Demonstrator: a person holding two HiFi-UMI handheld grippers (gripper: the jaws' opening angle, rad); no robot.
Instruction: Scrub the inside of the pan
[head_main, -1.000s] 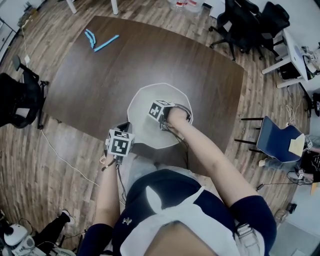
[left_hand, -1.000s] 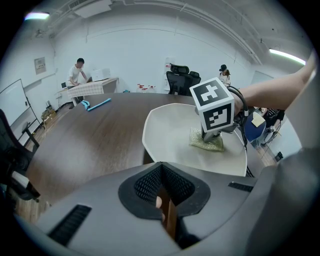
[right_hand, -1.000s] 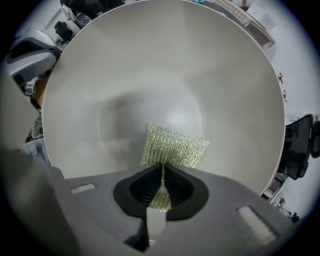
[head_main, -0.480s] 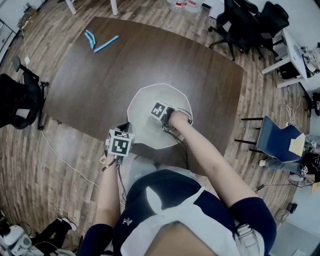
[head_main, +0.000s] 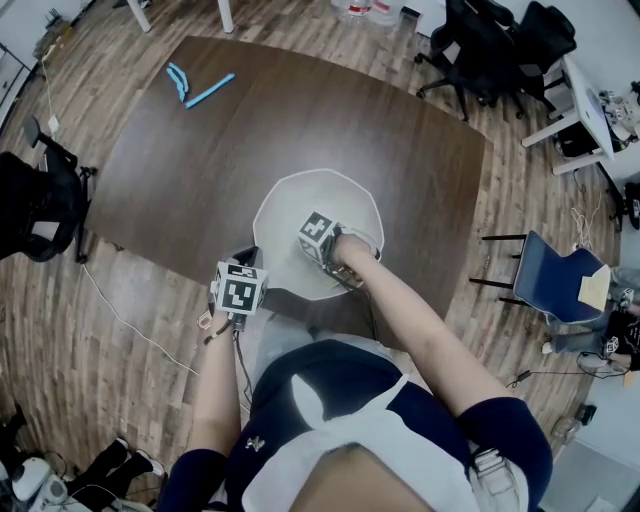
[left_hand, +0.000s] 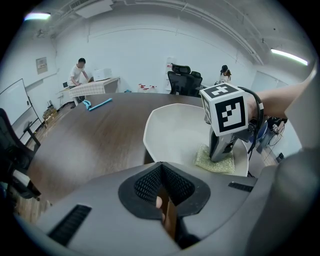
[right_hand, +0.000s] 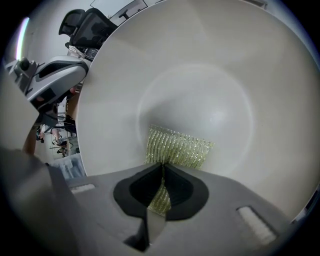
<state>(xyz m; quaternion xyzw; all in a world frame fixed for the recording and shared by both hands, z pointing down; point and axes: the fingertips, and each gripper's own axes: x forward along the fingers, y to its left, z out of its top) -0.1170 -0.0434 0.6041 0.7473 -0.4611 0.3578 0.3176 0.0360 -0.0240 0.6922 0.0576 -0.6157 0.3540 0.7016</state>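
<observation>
There were two tongs, one pan and one scrub pad. The pan was white and smooth, with a faceted, many-sided rim, sloping walls and a round flat bottom. It sat on a dark brown, wood-grained counter, right in front of both tongs.

The right tongs pointed steeply down into the pan, pressed together and pinching the near edge of the scrub pad. The pad was a yellow-green rectangle of ribbed, glittery mesh, and the rest of it lay flat on the pan's bottom just ahead of the tips.

The left tongs sat at the pan's near-left edge, closed on a tan, wood-coloured handle.

Each tongs carried one cube with black-and-white square markers.

Far beyond both tongs, thin blue sticks lay on the counter, too small to count.
</observation>
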